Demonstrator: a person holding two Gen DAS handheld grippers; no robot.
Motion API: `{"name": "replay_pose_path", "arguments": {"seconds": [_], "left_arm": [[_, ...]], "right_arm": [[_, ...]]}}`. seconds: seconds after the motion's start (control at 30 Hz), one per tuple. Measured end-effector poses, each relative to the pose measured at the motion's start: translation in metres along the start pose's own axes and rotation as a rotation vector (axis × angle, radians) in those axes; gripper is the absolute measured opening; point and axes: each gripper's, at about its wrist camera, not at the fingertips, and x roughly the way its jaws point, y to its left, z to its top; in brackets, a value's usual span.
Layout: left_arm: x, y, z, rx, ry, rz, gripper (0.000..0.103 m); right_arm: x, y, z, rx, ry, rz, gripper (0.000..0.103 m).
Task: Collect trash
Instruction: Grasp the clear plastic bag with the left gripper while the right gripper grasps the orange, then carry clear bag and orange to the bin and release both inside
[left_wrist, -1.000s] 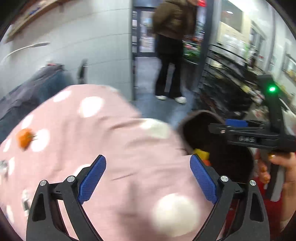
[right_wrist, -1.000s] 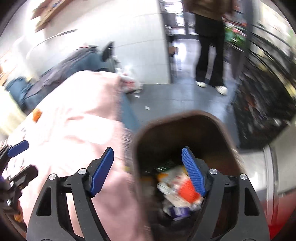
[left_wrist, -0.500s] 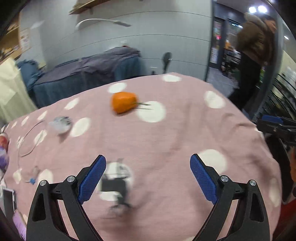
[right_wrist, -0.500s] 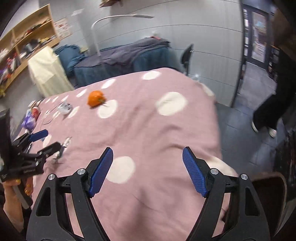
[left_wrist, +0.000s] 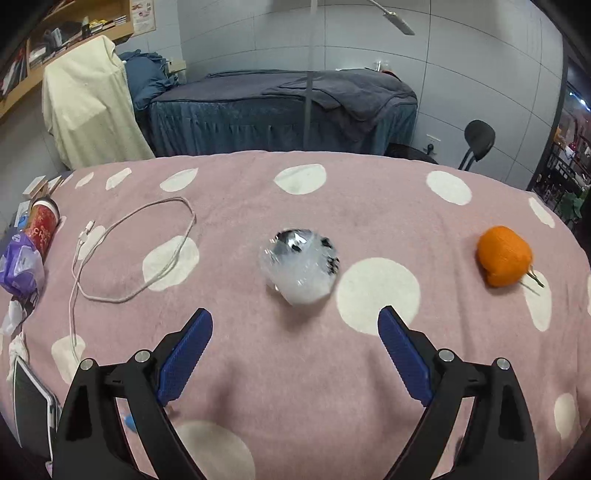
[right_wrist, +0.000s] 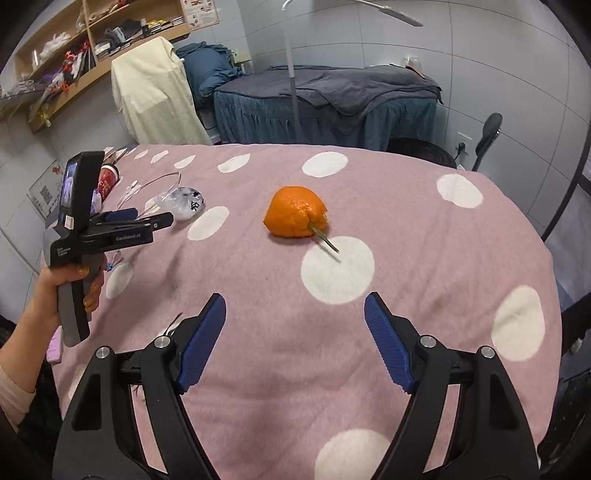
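A crumpled clear plastic wrapper (left_wrist: 300, 266) lies on the pink dotted blanket (left_wrist: 258, 369), just ahead of my open, empty left gripper (left_wrist: 294, 339). It also shows in the right wrist view (right_wrist: 183, 202). An orange peel with a stem (right_wrist: 296, 216) lies ahead of my open, empty right gripper (right_wrist: 294, 328); it sits at the right in the left wrist view (left_wrist: 504, 255). The left gripper (right_wrist: 147, 221) shows at the left of the right wrist view, held by a hand.
A white charging cable (left_wrist: 110, 258), a red cup (left_wrist: 43, 225), a purple bag (left_wrist: 18, 266) and a tablet (left_wrist: 31, 402) lie at the blanket's left. A blue bed (left_wrist: 280, 110), a lamp pole (left_wrist: 307, 92) and a chair (left_wrist: 478, 138) stand behind.
Both grippers swung left, away from the brown trash bin and onto the blanket. The wrapper now lies before the left gripper, the orange peel before the right. Both stay open.
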Motion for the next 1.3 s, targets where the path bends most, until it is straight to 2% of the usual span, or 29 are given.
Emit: {"name": "replay_pose_path", "arguments": {"seconds": [0.2, 0.27, 0.37, 0.4, 0.43, 0.53, 0.63, 0.8, 1.03, 1.13, 1.3], "left_arm": [[0.029, -0.002, 0.022, 0.050, 0.024, 0.012, 0.084], [0.035, -0.005, 0.023, 0.077, 0.043, 0.016, 0.069], [0.042, -0.003, 0.024, 0.074, 0.063, 0.017, 0.053], [0.044, -0.002, 0.024, 0.066, 0.069, 0.016, 0.051], [0.044, 0.000, 0.023, 0.055, 0.069, 0.014, 0.048], [0.041, 0.003, 0.020, 0.033, 0.058, 0.013, 0.042], [0.033, 0.004, 0.014, 0.020, 0.044, -0.002, 0.039], [-0.003, -0.003, 0.002, 0.021, -0.023, -0.039, 0.038], [-0.067, -0.036, -0.026, 0.094, -0.135, -0.111, 0.038], [-0.092, -0.051, -0.042, 0.124, -0.169, -0.167, 0.038], [-0.125, -0.078, -0.066, 0.197, -0.221, -0.210, 0.038]], "right_arm": [[0.060, 0.011, 0.044, -0.039, 0.053, -0.033, 0.077], [0.079, 0.012, 0.058, -0.046, 0.070, -0.082, 0.077], [0.105, 0.014, 0.073, -0.054, 0.097, -0.109, 0.077], [0.113, 0.014, 0.075, -0.053, 0.113, -0.118, 0.077], [0.122, 0.013, 0.076, -0.054, 0.133, -0.126, 0.075], [0.130, 0.013, 0.075, -0.044, 0.138, -0.110, 0.060], [0.124, 0.014, 0.069, -0.047, 0.119, -0.089, 0.049], [0.093, 0.009, 0.057, 0.010, 0.080, -0.055, 0.041], [0.037, 0.007, 0.020, 0.011, 0.056, 0.023, 0.040], [0.009, 0.003, 0.000, 0.012, 0.044, 0.039, 0.040], [-0.041, -0.009, -0.031, 0.023, 0.013, 0.041, 0.040]]}}
